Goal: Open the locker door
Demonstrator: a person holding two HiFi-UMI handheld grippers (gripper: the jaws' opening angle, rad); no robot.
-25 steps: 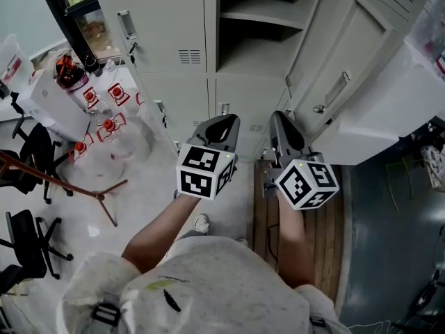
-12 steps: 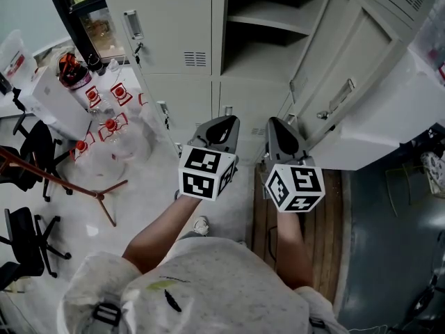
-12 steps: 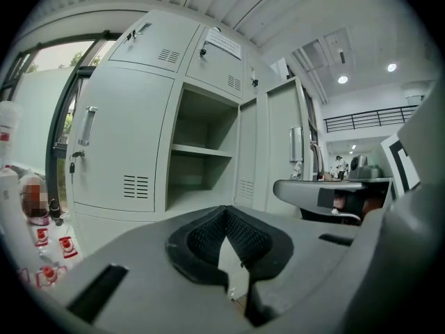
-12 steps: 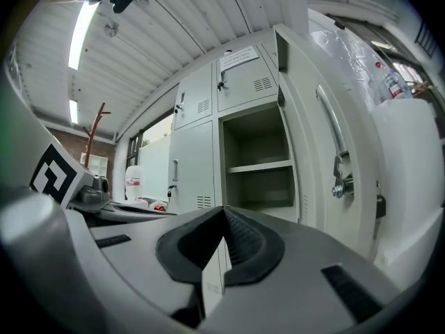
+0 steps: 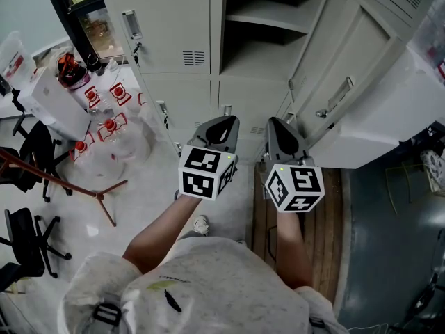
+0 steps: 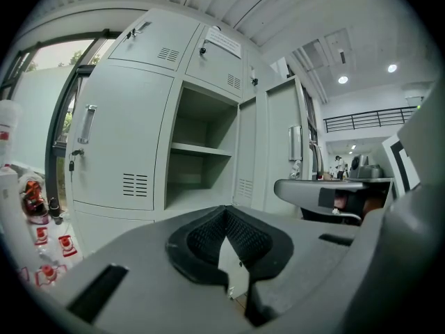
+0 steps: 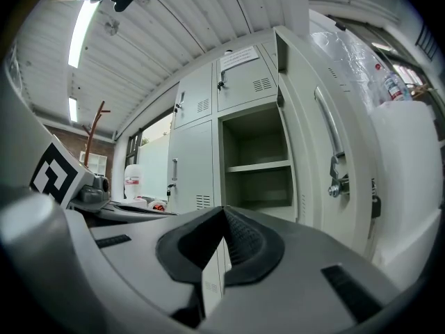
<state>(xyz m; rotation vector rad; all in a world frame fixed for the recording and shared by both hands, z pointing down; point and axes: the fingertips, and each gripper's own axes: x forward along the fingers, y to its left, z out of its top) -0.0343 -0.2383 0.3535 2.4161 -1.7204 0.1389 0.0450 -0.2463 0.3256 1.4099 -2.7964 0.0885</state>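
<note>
The grey locker's middle compartment (image 5: 257,40) stands open, showing one shelf inside. Its door (image 5: 348,68) is swung out to the right, with a metal handle (image 5: 337,96) on its face. Both grippers hang side by side below the compartment, touching nothing. My left gripper (image 5: 224,122) is shut and empty; in the left gripper view its pads (image 6: 224,211) meet, pointing at the open compartment (image 6: 201,158). My right gripper (image 5: 277,125) is shut and empty too, just left of the door's lower edge. The right gripper view shows its tip (image 7: 224,211), the door (image 7: 306,152) and the handle (image 7: 332,138).
A closed locker door with a handle (image 5: 131,25) is at the left. Clear jugs with red labels (image 5: 104,110), black office chairs (image 5: 31,152) and a wooden stand (image 5: 76,186) occupy the floor at left. A white covered block (image 5: 389,110) sits behind the open door.
The right gripper drew a little to the left, away from the door, then held still. The left gripper has stayed put.
</note>
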